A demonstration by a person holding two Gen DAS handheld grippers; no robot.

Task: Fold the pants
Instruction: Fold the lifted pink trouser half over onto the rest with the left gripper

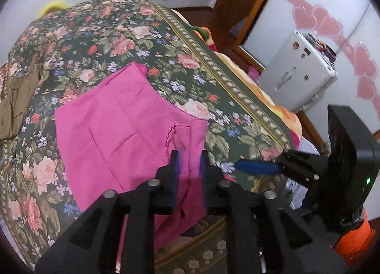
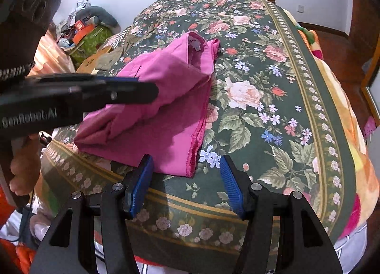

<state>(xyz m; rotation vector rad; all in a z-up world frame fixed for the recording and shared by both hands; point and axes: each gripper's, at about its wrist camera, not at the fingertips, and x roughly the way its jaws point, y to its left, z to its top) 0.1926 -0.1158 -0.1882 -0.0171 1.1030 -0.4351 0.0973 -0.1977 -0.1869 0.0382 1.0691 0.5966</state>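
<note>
The left tool [image 1: 189,162] tilts steeply down, its blue pads narrowly apart around a bunched hem of the pink pants [image 1: 114,129]; whether they pinch it is unclear. The right tool [image 2: 186,174] stands half open, empty, over the hem corner at the bed's near edge. A hand's [image 2: 22,167] fingers are partly hidden. The soft, creased pants lie folded on the floral bedspread [image 2: 273,88].

Even indoor light — strong fisheye bending, dark vignetted corners — slight motion blur.
</note>
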